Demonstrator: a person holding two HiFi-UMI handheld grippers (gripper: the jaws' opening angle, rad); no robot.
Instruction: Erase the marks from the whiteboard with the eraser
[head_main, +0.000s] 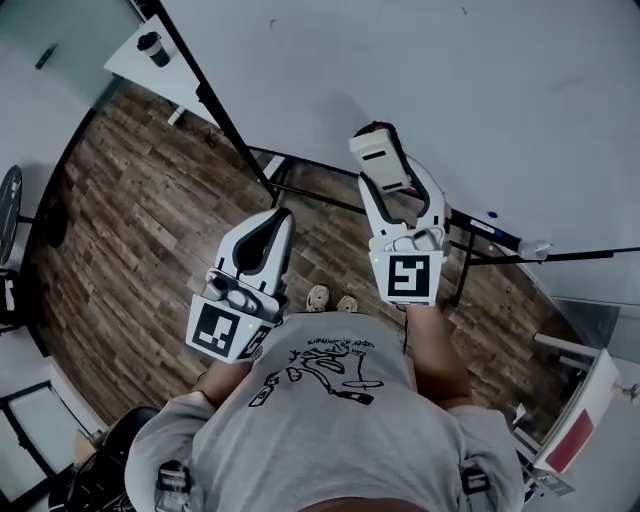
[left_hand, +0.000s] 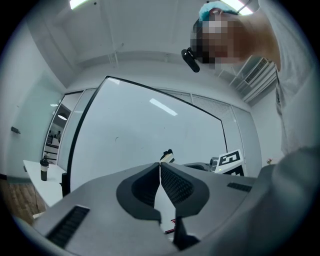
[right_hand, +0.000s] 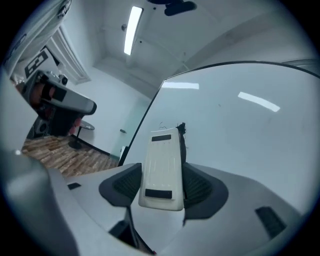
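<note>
The whiteboard (head_main: 450, 90) fills the upper right of the head view, with only a few tiny specks (head_main: 272, 22) on it. My right gripper (head_main: 392, 180) is shut on the cream eraser (head_main: 378, 150), held just short of the board's lower edge. In the right gripper view the eraser (right_hand: 161, 170) stands clamped between the jaws, pointing at the board (right_hand: 240, 130), with a faint scribble (right_hand: 161, 123) past its tip. My left gripper (head_main: 278, 218) hangs lower left over the floor, shut and holding nothing. In the left gripper view its jaws (left_hand: 160, 167) meet, facing the board (left_hand: 145, 130).
Black stand legs (head_main: 300, 185) run under the board above the wooden floor (head_main: 130, 220). A white table (head_main: 140, 62) with a dark cup (head_main: 153, 47) stands at the upper left. The board's ledge holds small items (head_main: 535, 248). A red-and-white object (head_main: 575, 430) sits at the lower right.
</note>
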